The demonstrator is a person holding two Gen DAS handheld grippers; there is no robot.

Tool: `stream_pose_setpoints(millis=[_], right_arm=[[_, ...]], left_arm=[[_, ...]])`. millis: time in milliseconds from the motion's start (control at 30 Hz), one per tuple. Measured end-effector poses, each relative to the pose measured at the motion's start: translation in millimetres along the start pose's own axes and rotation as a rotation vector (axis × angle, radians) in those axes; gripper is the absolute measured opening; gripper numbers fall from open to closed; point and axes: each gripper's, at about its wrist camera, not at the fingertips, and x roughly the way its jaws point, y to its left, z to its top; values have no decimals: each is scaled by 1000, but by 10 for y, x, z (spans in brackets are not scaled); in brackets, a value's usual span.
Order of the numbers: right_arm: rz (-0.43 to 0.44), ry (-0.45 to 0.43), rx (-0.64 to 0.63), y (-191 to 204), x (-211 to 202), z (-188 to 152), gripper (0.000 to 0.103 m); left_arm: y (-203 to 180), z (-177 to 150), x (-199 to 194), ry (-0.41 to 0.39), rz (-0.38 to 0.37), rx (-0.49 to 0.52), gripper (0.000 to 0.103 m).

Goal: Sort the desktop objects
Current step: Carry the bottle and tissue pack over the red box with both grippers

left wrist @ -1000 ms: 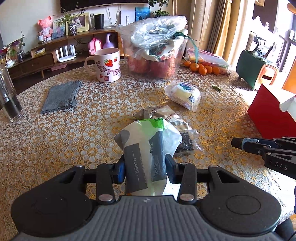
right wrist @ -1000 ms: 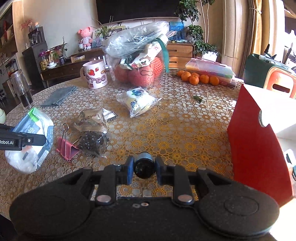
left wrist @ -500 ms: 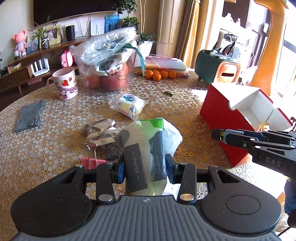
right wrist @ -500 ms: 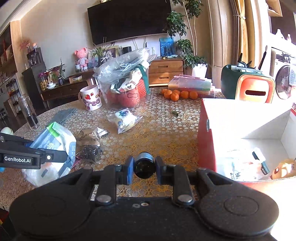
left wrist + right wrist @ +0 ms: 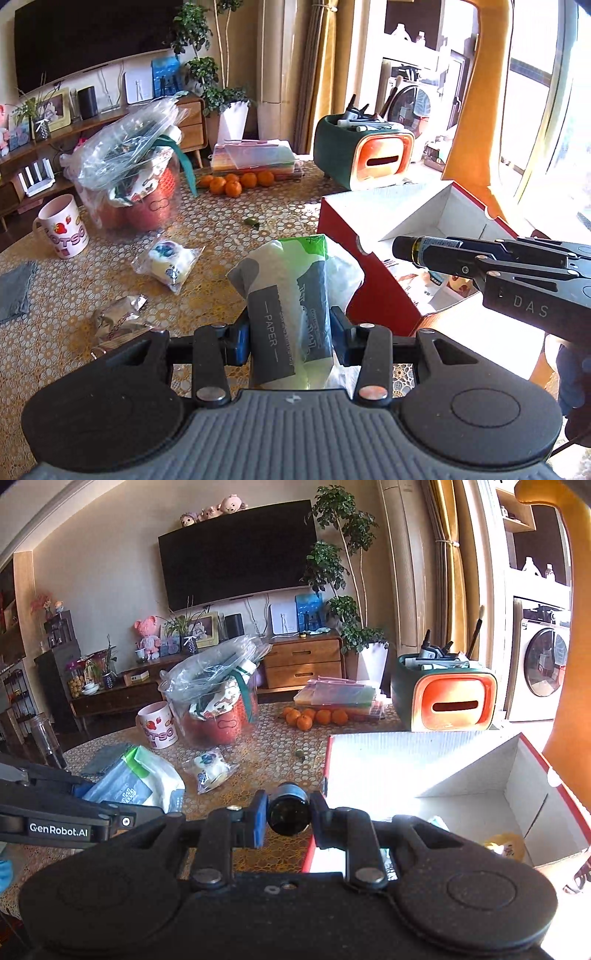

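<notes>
Your left gripper (image 5: 289, 341) is clamped on a tissue pack (image 5: 291, 306) printed "PAPER", held off the table (image 5: 55, 350) just beside the red box (image 5: 373, 291). Your right gripper (image 5: 288, 821) is closed tight around a small dark bottle (image 5: 289, 811), end-on to its camera, at the near left corner of that box, whose white inside already holds a few items. "DAS" reads on the right tool's side, "GenRobot.AI" on the left's. Farther back on the table, a white mug (image 5: 63, 227) shows "OTSO" with strawberries, near a wrapped snack (image 5: 168, 260).
</notes>
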Motion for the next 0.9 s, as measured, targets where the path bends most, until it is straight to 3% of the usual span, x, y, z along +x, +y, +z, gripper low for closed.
stream_pose_setpoints(millis=[533,900], right_arm=[[-118,-27,52,-766,-218,29,23],[-182,3,106,-1219,-135,-38,23]], left_arm=[[-838,357,407,26,-95,126,41],[-1244,642,789,56,-116,195,41]])
